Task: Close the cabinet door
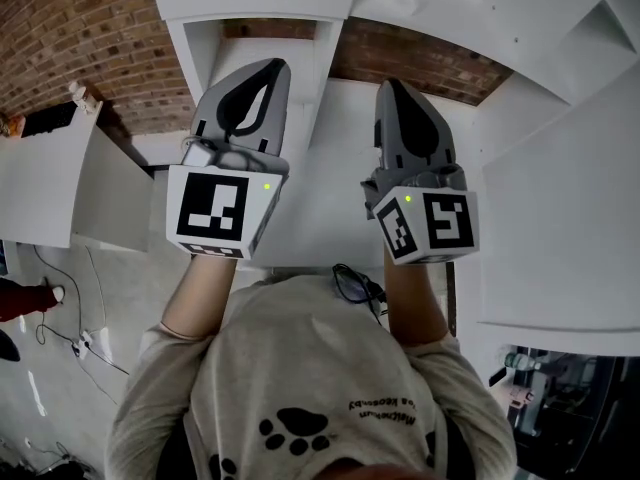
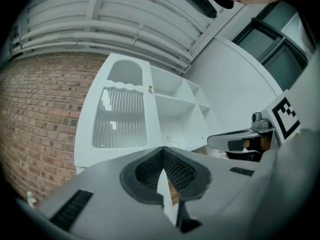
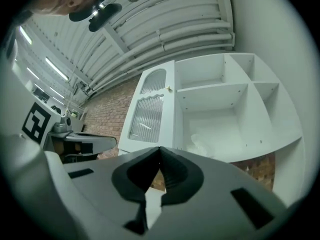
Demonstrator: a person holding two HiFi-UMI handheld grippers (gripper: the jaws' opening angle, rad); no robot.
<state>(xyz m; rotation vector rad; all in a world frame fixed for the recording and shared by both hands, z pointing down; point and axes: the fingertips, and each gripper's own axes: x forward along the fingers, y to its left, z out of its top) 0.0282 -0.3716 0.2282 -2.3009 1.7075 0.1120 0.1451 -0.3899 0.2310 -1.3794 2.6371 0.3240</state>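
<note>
Left gripper view: cabinet door (image 2: pixel 122 116) at cabinet (image 2: pixel 176 115) left edge, up-left of left gripper (image 2: pixel 163 151), long axis upright.
Jaws: left and right gripper (image 3: pixel 160 151) pressed together, empty.
Nearer: left gripper, probably.

Red brick wall (image 1: pixel 80 28), white ribbed ceiling (image 2: pixel 100 19)

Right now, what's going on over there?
A person holds the left gripper and right gripper in front of a white cabinet, both shut and empty. The cabinet door, with its ribbed glass panel, stands swung open to the left. Neither gripper touches it, so closing has not yet begun.
</note>
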